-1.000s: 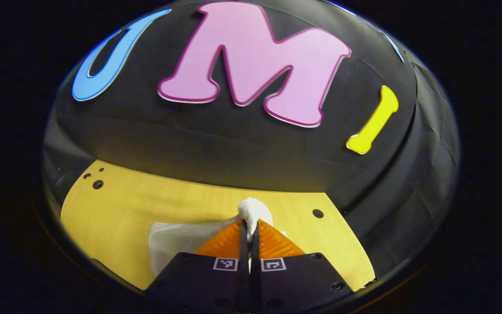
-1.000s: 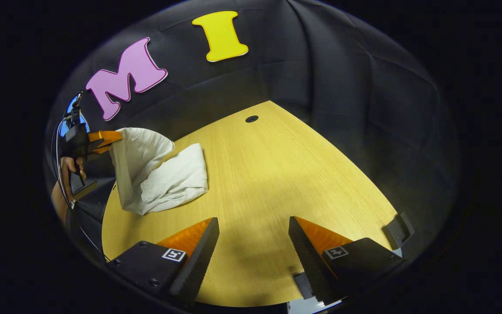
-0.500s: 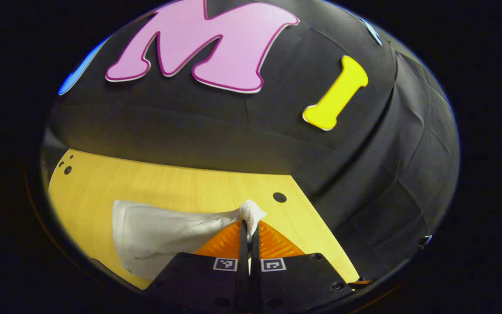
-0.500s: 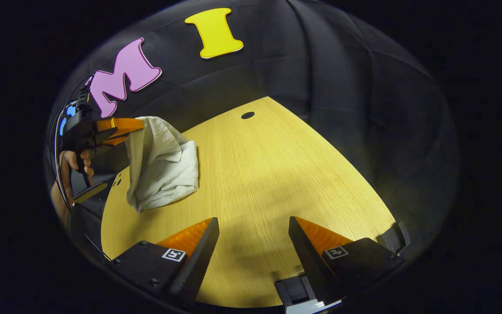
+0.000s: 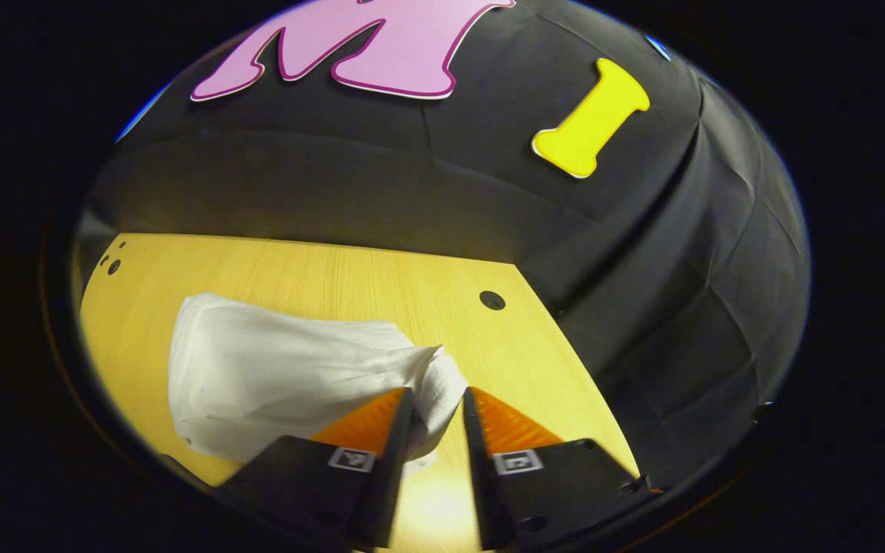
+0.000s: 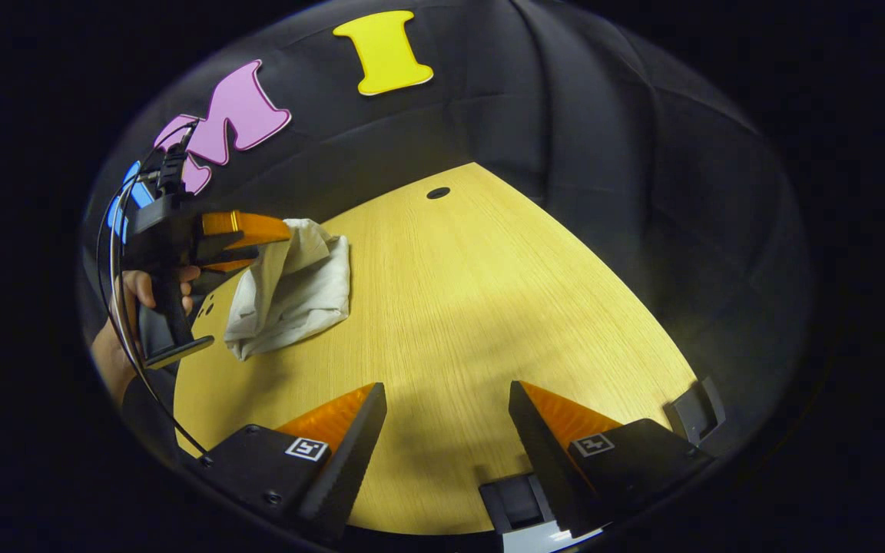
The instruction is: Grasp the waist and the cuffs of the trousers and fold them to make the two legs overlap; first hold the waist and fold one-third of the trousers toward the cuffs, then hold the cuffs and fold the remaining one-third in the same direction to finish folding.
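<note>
Now: white trousers bunched on the table, both grippers parted

Now the left gripper [image 5: 436, 403] is sitting with its fingers apart at about 6 o'clock in the left gripper view, a fold of the trousers [image 5: 289, 376] lying in the gap between them. Whether either finger is touching the cloth is hard to judge; they are not pressing it together. The trousers are lying as a crumpled white bundle on the yellow wooden table [image 5: 335, 269], spreading from the fingers toward 9 o'clock. Waist and cuffs cannot be told apart in the folds, and the near edge of the bundle is being hidden behind the gripper's body.

In the right gripper view the right gripper [image 6: 448, 418] is hovering wide open at 6 o'clock over bare table [image 6: 473, 307], well apart from the cloth. Out at 9 o'clock the trousers [image 6: 296, 292] are showing as a small heap, with the left gripper [image 6: 258, 238] at its upper edge. A hand [image 6: 131, 288] is gripping that tool's handle, partly cut off by the rim, and thin cables [image 6: 116, 261] are looping past it. A round hole [image 6: 438, 193] is sitting in the table toward 12 o'clock.
</note>
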